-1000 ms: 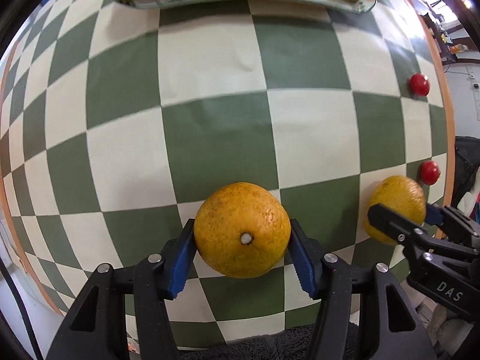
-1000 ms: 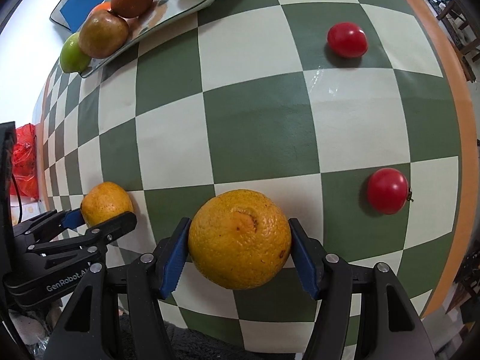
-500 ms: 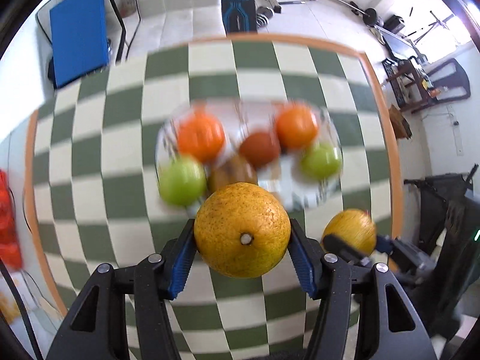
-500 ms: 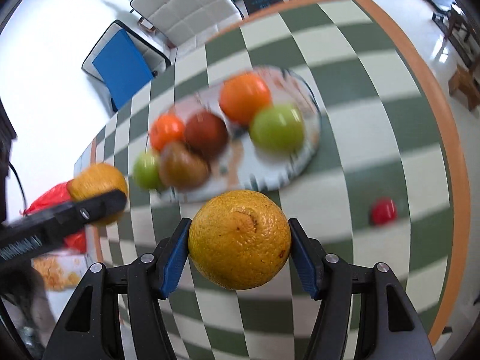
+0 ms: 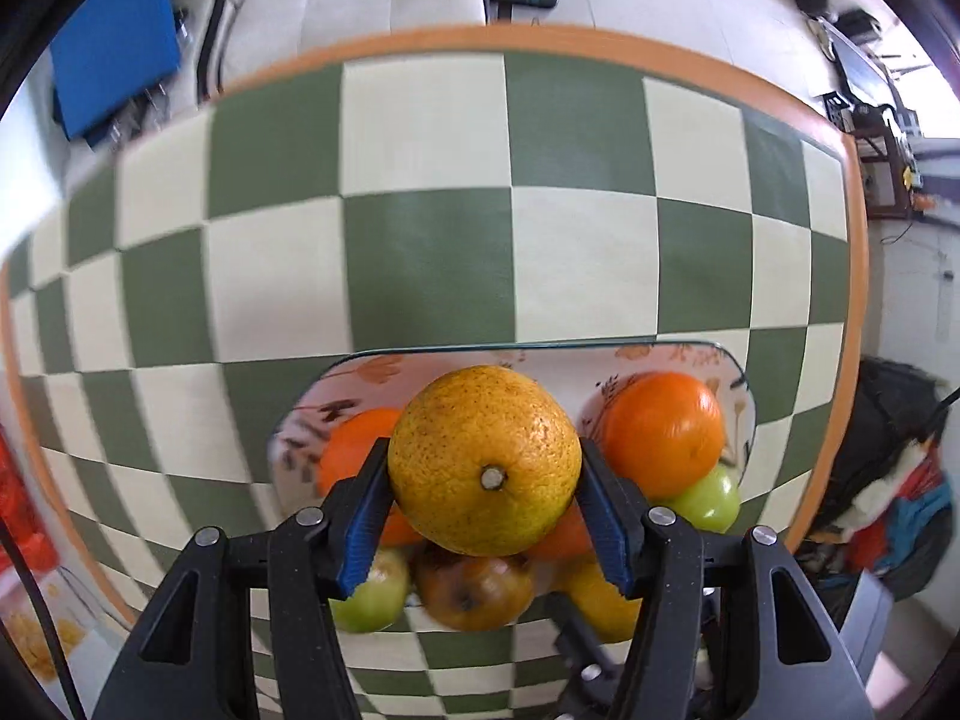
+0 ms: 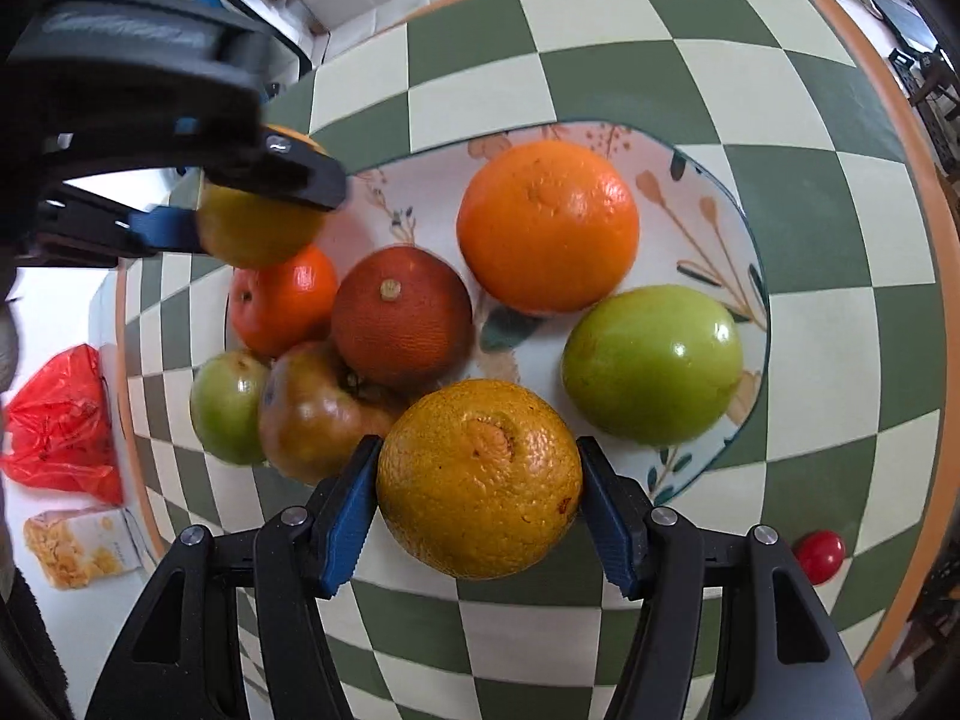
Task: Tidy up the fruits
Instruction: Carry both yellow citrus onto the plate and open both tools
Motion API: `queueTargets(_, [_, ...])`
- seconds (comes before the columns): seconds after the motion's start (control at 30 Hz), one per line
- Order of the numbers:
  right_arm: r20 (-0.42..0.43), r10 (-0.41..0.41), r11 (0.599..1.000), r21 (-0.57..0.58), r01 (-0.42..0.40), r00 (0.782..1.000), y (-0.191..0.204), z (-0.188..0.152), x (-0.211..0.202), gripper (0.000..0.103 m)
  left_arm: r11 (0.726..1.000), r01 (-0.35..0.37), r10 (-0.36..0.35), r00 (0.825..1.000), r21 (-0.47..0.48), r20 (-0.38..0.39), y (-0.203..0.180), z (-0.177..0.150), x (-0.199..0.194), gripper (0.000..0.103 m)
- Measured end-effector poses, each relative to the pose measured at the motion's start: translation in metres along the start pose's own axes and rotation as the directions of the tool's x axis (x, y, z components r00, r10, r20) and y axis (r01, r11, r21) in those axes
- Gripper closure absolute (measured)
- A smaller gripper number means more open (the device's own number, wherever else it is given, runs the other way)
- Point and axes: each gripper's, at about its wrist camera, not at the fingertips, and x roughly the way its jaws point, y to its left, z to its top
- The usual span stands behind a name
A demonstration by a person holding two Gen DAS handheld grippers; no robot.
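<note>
My left gripper (image 5: pixel 485 507) is shut on a yellow-orange orange (image 5: pixel 485 459), held above the floral plate (image 5: pixel 660 354). In the right wrist view that same gripper (image 6: pixel 198 192) hangs over the plate's left end with its orange (image 6: pixel 255 228). My right gripper (image 6: pixel 480 525) is shut on a second yellow orange (image 6: pixel 480 477), just over the near rim of the plate (image 6: pixel 708 210). On the plate lie a big orange (image 6: pixel 547 225), a green apple (image 6: pixel 653 363), a dark red-brown orange (image 6: pixel 401 318), a small orange fruit (image 6: pixel 282 303), a bruised apple (image 6: pixel 312 414) and a small green apple (image 6: pixel 227 405).
The checkered table (image 6: pixel 600 60) has an orange rim. A red cherry tomato (image 6: pixel 819 555) sits near the table's right edge. Off the left side are a red plastic bag (image 6: pixel 60 420) and a yellow box (image 6: pixel 78 546). A blue chair (image 5: pixel 114 36) stands beyond the far edge.
Both grippers lifted their oranges off the table and carried them forward to the plate, which now lies close beneath them. Both grips stayed shut.
</note>
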Motion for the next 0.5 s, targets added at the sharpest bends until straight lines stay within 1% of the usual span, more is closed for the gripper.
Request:
queueTargets(0.07, [-0.008, 0.003, 1.0, 0.011, -0.003, 1.0, -0.003, 0.004, 0.003, 0.037, 1.0, 0.002, -0.002, 1.0, -0.004, 0.005, -0.003, 0.006, 0.0, 0.047])
queueTargets(0.17, [-0.017, 0.006, 1.0, 0.016, -0.005, 1.0, -0.005, 0.006, 0.008, 0.037, 0.999, 0.034, -0.035, 0.999, -0.029, -0.03, -0.004, 0.012, 0.005, 0.047])
queueTargets(0.3, [-0.029, 0.005, 1.0, 0.019, -0.005, 1.0, -0.004, 0.008, 0.012, 0.037, 1.0, 0.011, -0.011, 0.998, -0.004, -0.056, -0.01, 0.014, 0.013, 0.047])
queueTargets(0.37, [-0.033, 0.007, 1.0, 0.025, -0.006, 0.999, -0.004, 0.008, 0.013, 0.037, 1.0, 0.011, -0.011, 0.998, -0.004, -0.062, -0.012, 0.014, 0.014, 0.047])
queueTargets(0.5, [-0.041, 0.016, 0.999, 0.03, -0.014, 0.999, -0.005, 0.007, 0.012, 0.034, 0.998, 0.039, -0.042, 0.997, -0.048, -0.072, -0.009, 0.015, 0.014, 0.045])
